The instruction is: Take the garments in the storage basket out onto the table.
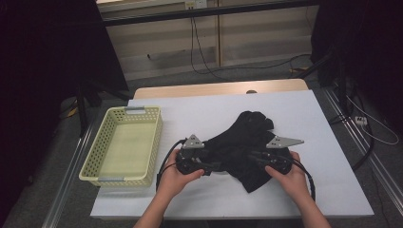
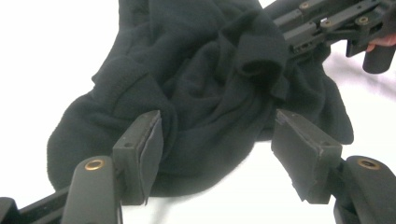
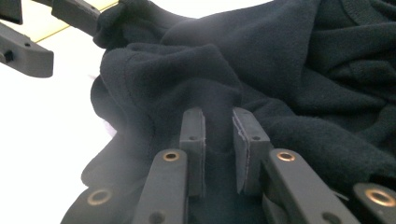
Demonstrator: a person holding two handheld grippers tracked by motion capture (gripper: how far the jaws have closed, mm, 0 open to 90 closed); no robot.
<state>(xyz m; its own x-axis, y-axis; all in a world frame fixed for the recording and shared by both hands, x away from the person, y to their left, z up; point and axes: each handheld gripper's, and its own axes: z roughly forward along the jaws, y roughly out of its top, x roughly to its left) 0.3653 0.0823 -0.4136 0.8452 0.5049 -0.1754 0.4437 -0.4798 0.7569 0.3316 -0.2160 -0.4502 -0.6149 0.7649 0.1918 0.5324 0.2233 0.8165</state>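
A crumpled black fleece garment (image 1: 247, 137) lies in the middle of the white table (image 1: 199, 109). My left gripper (image 1: 214, 166) comes at its left side, and in the left gripper view this gripper (image 2: 217, 128) is open wide, its pads (image 2: 147, 149) straddling the garment (image 2: 201, 84) without pinching it. From the right, my right gripper (image 1: 251, 156) reaches into the cloth. Seen from its own camera, the right gripper (image 3: 217, 119) is shut on a raised fold of the garment (image 3: 289, 60).
A pale yellow perforated basket (image 1: 107, 137) stands on the table's left side, with nothing in it. The table's wooden far edge (image 1: 218, 88) faces a wall with hanging cables. Dark stands flank both sides.
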